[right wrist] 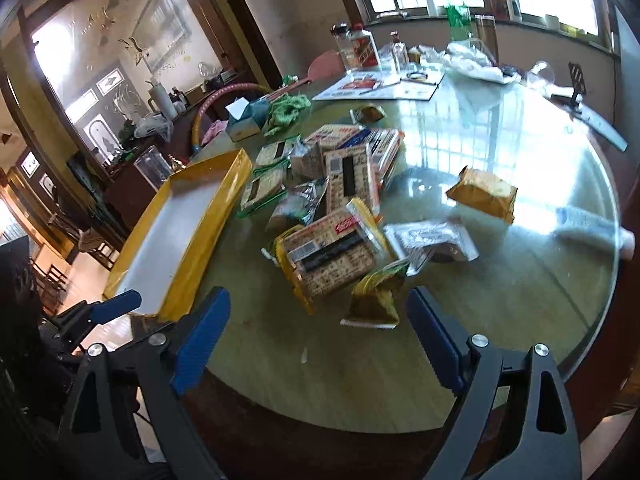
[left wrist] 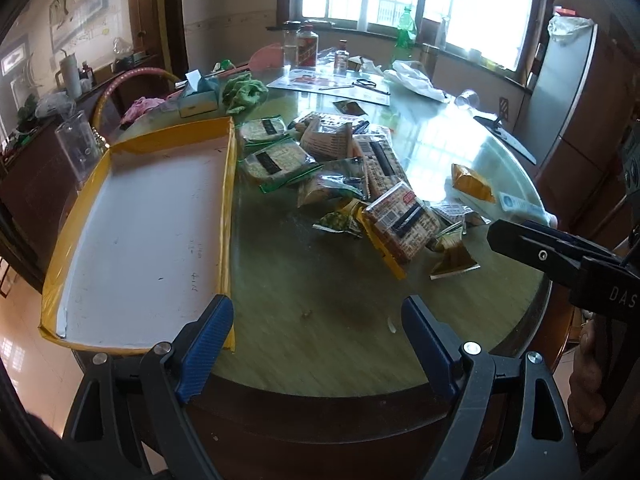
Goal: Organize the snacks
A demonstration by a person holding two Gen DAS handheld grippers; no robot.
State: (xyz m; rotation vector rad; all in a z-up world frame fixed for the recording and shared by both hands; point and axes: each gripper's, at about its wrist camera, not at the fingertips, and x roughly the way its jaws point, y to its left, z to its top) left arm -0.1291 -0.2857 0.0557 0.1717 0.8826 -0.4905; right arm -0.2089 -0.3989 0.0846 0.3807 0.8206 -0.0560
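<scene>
From my left wrist camera, my left gripper [left wrist: 318,344] hangs spread wide and holds nothing, above the near edge of the round glass-topped table [left wrist: 320,320]. The yellow-walled tray [left wrist: 140,232] sits to the left, its white floor bare, its long wall just beside the snack pile [left wrist: 344,172]. The nearest cracker pack [left wrist: 400,224] lies tilted at the pile's front, a small green-and-yellow pouch [left wrist: 454,258] just beside it. A yellow chip bag [left wrist: 468,182] rests apart to the right. My right gripper [left wrist: 516,240] enters from the right edge; I cannot tell its spread here.

From my right wrist camera, my right gripper [right wrist: 320,340] is released and carries nothing. The same pouch [right wrist: 376,300] lies just ahead between its fingers, touching the cracker pack [right wrist: 332,256]. The tray [right wrist: 208,240] lies left, the chip bag [right wrist: 484,194] well apart on the right.
</scene>
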